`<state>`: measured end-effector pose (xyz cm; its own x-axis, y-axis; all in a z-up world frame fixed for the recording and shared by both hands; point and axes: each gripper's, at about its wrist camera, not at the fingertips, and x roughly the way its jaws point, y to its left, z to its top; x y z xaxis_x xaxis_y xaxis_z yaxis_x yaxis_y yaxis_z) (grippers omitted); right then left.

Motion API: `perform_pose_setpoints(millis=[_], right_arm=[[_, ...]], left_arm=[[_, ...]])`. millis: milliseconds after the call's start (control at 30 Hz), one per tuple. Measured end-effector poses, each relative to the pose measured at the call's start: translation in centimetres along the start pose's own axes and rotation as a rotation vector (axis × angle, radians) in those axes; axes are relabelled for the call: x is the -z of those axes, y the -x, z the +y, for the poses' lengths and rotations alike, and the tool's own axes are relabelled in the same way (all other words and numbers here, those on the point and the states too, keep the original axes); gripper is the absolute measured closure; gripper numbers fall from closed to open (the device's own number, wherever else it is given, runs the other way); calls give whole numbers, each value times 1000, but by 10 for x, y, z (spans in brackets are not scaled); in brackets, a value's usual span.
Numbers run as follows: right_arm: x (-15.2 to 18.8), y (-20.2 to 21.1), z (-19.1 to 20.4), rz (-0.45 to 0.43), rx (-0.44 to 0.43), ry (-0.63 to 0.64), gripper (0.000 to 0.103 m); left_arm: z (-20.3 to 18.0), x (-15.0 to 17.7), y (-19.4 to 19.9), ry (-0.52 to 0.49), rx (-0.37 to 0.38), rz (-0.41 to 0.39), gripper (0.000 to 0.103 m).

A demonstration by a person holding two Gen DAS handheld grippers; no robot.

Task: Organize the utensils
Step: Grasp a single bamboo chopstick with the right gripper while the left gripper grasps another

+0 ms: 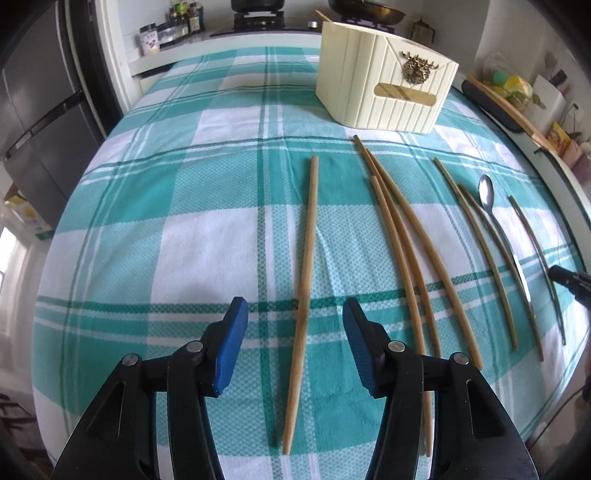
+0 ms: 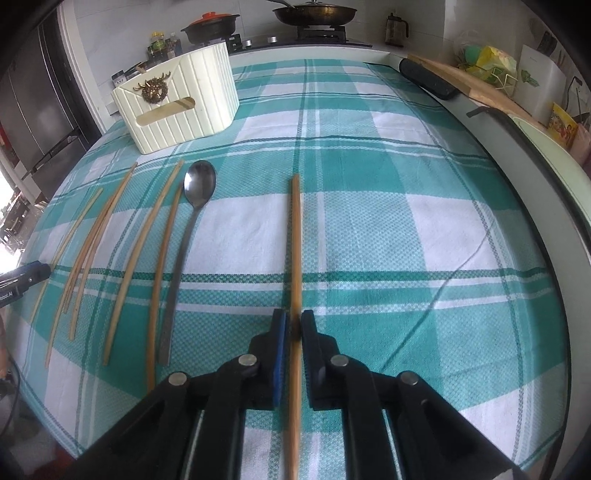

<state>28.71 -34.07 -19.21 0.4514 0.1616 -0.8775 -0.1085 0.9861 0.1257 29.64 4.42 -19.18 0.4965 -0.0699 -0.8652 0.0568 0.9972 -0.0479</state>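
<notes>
Teal-and-white checked tablecloth (image 2: pixel 369 229) over table. Behind: stove with frying pan (image 2: pixel 314 14), red-lidded pot (image 2: pixel 210 24). Spice bottles (image 1: pixel 184 16) left; grey fridge (image 1: pixel 40 110) far left.

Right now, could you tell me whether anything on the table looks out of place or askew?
Only the three chopsticks near the middle: they overlap in a crooked bundle, while the other utensils lie apart. Nothing looks spilled or damaged.

Bare checked cloth (image 2: pixel 424 229) lies open across the counter's right side, right of the chopstick (image 2: pixel 295 240) clamped in the right tongs (image 2: pixel 293 328). To the left, loose chopsticks (image 2: pixel 122 266) and a spoon (image 2: pixel 197 192) crowd the cloth, with a cream holder (image 2: pixel 177 107) standing behind them.
</notes>
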Motion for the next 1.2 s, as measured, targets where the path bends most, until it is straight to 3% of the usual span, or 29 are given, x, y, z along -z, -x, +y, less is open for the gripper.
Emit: perform_pose_setpoints(millis=[33,100,133,433,733,833,900,933,1100,1200], right_arm=[[-5,-2,-1,16,-11,4,90],[-16,-6,1,28,-11,29,70],[-20,-7,1,27,-12,41,68],[-64,-39,11,109,14,119,68],[-99,-65,20,156,28,142,68],[-102,-67,23,156,47,147,79],[-104,-67,23,149,58,141,89],[-105,-68,23,145,55,138,93],[-105,-69,21,108,41,119,96],[-106,-60,16,68,-16,71,96]], left_arm=[[0,-6,-1,-17,2,6,44],[-2,-18,-6,-54,0,7,38],[-3,-23,-8,-70,-11,7,38],[-4,-67,-50,-139,-49,73,38],[-9,-103,-77,-169,-28,126,41],[-10,-110,-80,-159,-13,139,55],[-13,-109,-78,-165,-5,136,89],[-14,-109,-78,-170,-5,134,94],[-16,-104,-70,-151,-6,96,98],[-11,-105,-51,-118,2,46,98]])
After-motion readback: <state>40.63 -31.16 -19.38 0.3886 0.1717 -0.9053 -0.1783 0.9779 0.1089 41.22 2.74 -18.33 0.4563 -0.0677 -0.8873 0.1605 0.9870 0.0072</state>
